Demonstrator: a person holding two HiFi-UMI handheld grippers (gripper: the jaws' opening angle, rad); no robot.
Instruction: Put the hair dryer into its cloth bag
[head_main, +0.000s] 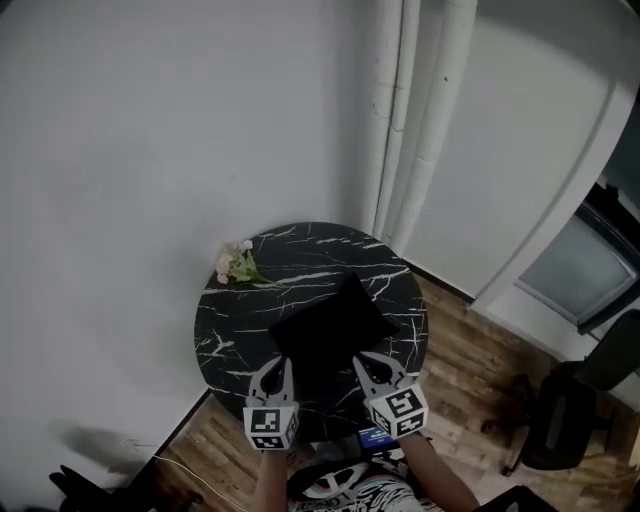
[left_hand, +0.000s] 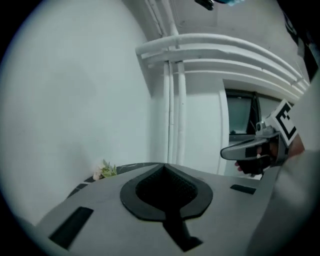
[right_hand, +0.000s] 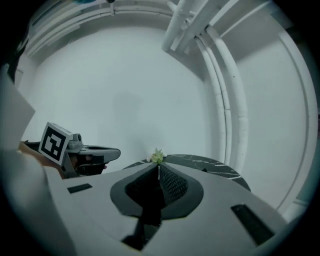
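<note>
- Found the bag (head_main: 335, 330) lying flat and black at the middle of the round, white-veined desk (head_main: 228, 335), one corner toward the far edge and its near part reaching toward the near edge.
- Could not tell from any view what lay inside the bag.
- Held the left gripper (head_main: 274, 368) raised over the near edge of the desk, at the left of the bag's near end, pointing toward the far edge.
- Had its fingers pressed together, with nothing between them.
- Held the right gripper (head_main: 375, 365) beside it, raised over the near edge at the right of the bag's near end, at much the same height and apart from the left one.
- Had those fingers closed tight as well, pad against pad, with nothing gripped.
- Touched neither the bag nor the desk with either gripper.
- Noted a small bunch of flowers (head_main: 235, 263) at the far-left edge of the desk, close to the wall (head_main: 150, 150).
- Noted white pipes (head_main: 420, 110) running up the wall behind the far edge.
- Noted a wooden floor (head_main: 470, 370) and a dark chair (head_main: 565, 420) well apart, at the right.
</note>
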